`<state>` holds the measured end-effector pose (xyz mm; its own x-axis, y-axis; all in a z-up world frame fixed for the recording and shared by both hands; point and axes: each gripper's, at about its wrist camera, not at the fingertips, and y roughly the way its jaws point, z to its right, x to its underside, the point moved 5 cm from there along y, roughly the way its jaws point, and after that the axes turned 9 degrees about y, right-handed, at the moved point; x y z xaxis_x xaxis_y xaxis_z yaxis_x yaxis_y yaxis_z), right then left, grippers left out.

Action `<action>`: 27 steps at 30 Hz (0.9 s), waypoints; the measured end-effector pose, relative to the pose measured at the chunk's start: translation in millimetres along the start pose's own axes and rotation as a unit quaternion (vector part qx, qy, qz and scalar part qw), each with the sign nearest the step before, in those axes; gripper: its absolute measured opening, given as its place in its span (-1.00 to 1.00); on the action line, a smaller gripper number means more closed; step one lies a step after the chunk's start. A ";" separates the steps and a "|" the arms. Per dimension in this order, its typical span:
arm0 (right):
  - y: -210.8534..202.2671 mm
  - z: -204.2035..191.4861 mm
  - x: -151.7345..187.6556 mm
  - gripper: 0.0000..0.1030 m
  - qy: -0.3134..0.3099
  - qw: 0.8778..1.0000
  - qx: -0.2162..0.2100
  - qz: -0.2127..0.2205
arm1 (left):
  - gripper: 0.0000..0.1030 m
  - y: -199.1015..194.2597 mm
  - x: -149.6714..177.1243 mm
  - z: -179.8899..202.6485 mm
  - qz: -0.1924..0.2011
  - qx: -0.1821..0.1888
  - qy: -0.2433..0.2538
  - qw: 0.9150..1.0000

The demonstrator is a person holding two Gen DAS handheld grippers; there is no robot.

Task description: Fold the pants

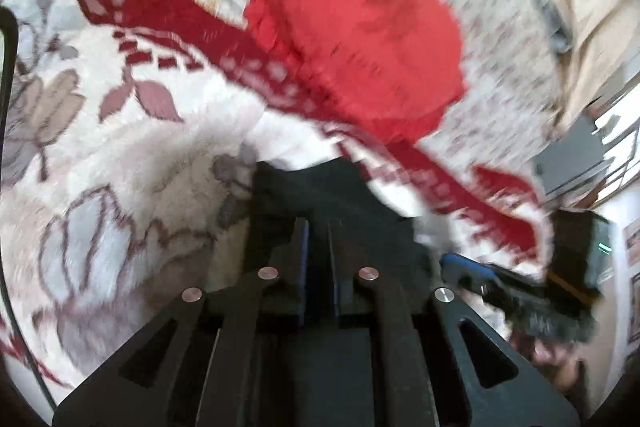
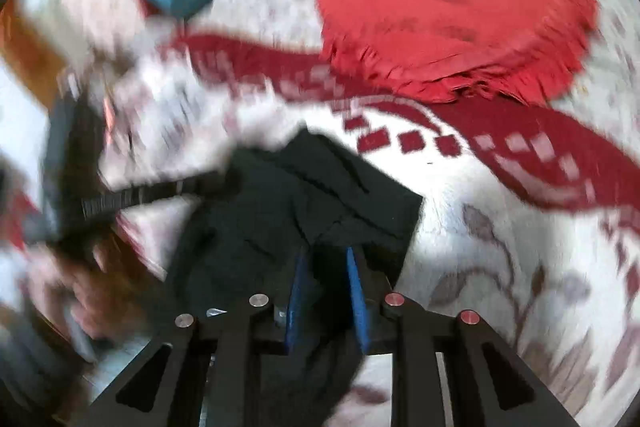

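Between my right gripper's (image 2: 325, 263) slightly parted blue fingers (image 2: 298, 291), black pants (image 2: 280, 203), spreading toward 11 o'clock; grip unclear.

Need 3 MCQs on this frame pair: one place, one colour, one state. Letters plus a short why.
1. Where does the red folded stack lie relative to the dark pants?
A. beyond them, across the dark red band
B. under them
C. inside the right gripper

2. What colour are the pads of the right gripper?
A. yellow
B. blue
C. white

3. What lies between the right gripper's fingers?
A. red cloth
B. nothing
C. dark pants fabric

Key: A, the stack sits past the dark red band of the blanket; B, both pads show blue; C, black fabric fills the gap between them.
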<state>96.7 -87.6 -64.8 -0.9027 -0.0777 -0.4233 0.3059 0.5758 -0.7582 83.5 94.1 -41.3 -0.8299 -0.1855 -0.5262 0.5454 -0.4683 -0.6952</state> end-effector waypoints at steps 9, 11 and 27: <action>9.2 55.6 28.5 -0.19 0.188 0.972 -0.128 -0.061 | -0.25 -8.5 44.5 -11.1 0.002 -0.025 -0.084 0.996; 19.5 64.8 31.4 -0.19 0.205 0.968 -0.123 -0.074 | -0.19 -3.4 43.9 -19.7 -0.009 -0.012 -0.109 0.994; 42.6 55.2 16.6 -0.21 0.163 0.966 -0.184 -0.087 | -0.22 21.9 43.7 -39.4 -0.044 0.053 -0.169 0.983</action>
<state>111.4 -109.3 -131.5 -0.9962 0.0265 -0.0827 0.0678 0.8317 -0.5511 63.9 109.7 -98.8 -0.8748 -0.4085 -0.2603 0.4689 -0.5791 -0.6670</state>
